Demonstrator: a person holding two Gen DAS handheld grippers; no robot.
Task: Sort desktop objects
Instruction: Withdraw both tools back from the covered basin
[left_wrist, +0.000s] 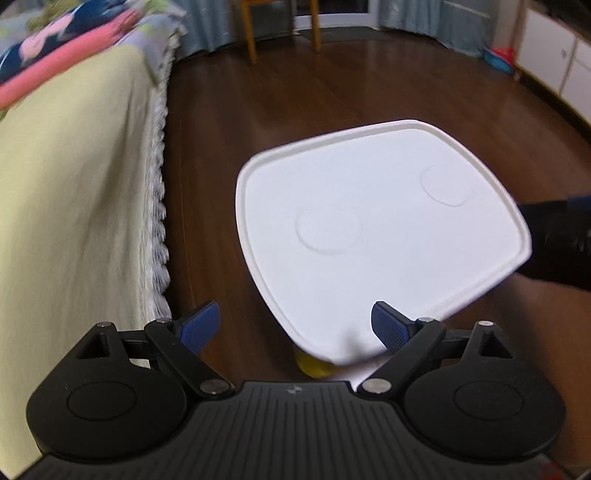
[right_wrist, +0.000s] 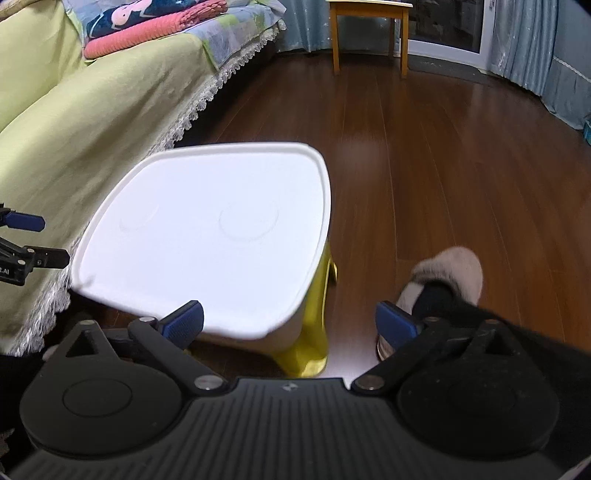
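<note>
A small white table (left_wrist: 369, 192) with a raised rim and two shallow round dents stands on yellow legs (right_wrist: 314, 317); nothing shows on its top (right_wrist: 192, 236) in either view. My left gripper (left_wrist: 295, 326) hovers open over the table's near left corner, blue pads spread wide with nothing between them. My right gripper (right_wrist: 290, 323) is open too, above the table's near right corner and the floor. The left gripper (right_wrist: 29, 240) also shows at the left edge of the right wrist view, beside the table.
A sofa with a yellow-green cover (right_wrist: 92, 122) and fringed edge runs along the left, folded blankets (right_wrist: 155, 22) on it. Dark wood floor (right_wrist: 443, 166) spreads beyond. A wooden stool (right_wrist: 369, 33) stands far back. A person's foot in a furry slipper (right_wrist: 454, 269) rests right of the table.
</note>
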